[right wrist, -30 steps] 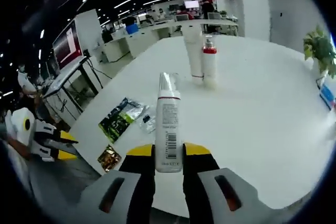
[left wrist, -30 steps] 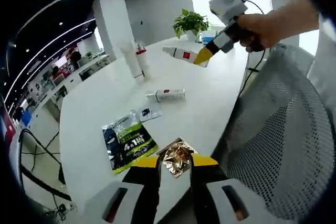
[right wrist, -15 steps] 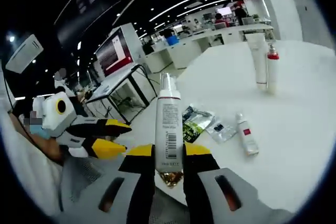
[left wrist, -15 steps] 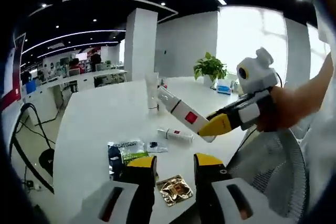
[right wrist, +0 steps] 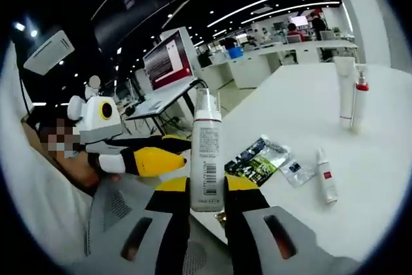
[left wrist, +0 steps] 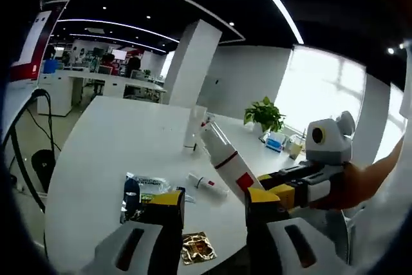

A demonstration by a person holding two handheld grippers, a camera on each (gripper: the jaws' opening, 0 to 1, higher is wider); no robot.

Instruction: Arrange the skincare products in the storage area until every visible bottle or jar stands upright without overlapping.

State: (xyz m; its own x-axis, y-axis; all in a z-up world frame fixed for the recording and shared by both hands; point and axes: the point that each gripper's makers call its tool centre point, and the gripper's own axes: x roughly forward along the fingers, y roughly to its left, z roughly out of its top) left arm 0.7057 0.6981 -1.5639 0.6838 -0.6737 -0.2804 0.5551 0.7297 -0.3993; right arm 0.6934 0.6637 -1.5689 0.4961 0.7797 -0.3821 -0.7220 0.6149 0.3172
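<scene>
My right gripper is shut on a white pump bottle with a barcode, held in the air. In the left gripper view that bottle slants up from the right gripper, its red-labelled base just above my right jaw. My left gripper is open with nothing between its jaws; it also appears as the left gripper at the table's near edge. A small white bottle lies flat on the white table. A tall tube and a red-capped bottle stand upright together.
A green sachet, a small clear sachet and a gold packet lie near the table's front edge. A potted plant stands at the far end. A mesh chair and a person's arm are beside the table.
The right gripper has brought the held bottle closer, up to the left gripper's jaws. Both cameras have swung, so the table looks shifted. The products on the table have stayed put.
</scene>
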